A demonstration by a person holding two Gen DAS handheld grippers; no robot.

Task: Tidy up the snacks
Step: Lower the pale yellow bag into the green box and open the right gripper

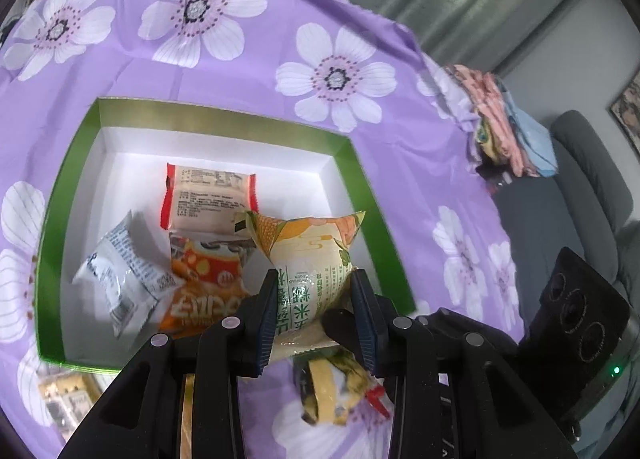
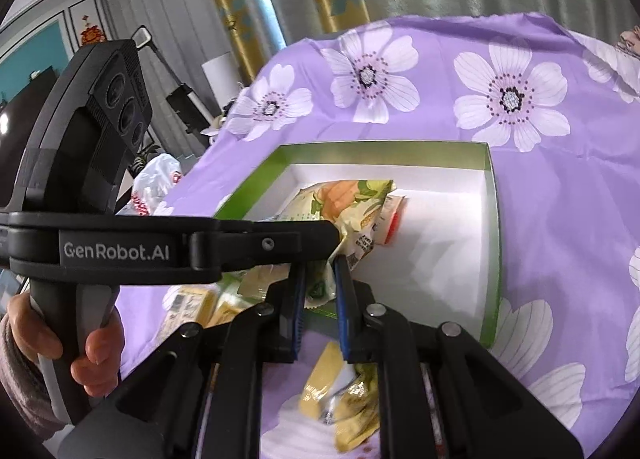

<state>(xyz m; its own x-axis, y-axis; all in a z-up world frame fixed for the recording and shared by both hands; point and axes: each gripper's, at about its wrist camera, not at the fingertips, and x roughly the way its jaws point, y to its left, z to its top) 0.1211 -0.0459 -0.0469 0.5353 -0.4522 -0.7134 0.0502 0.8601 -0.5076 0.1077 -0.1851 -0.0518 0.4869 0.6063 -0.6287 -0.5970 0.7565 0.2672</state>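
Note:
My left gripper point(image 1: 314, 279) is shut on a cream and green snack packet point(image 1: 308, 255) and holds it over the near right part of the green box point(image 1: 52, 243). The same packet shows in the right wrist view point(image 2: 344, 203). Inside the box lie a red-edged beige packet point(image 1: 208, 195), a white packet point(image 1: 120, 279) and an orange packet point(image 1: 204, 283). My right gripper point(image 2: 320, 275) is shut on the edge of a green and cream packet point(image 2: 320, 287) at the box's near rim point(image 2: 494, 259). A yellow packet point(image 2: 344, 399) lies on the cloth below it.
The purple flowered cloth point(image 1: 240, 55) covers the table. More packets lie left of the box point(image 2: 192, 305). A pile of folded fabrics point(image 1: 504, 127) sits at the table's right edge, with a grey sofa point(image 1: 580, 195) beyond. The left gripper's body point(image 2: 120, 247) crosses the right wrist view.

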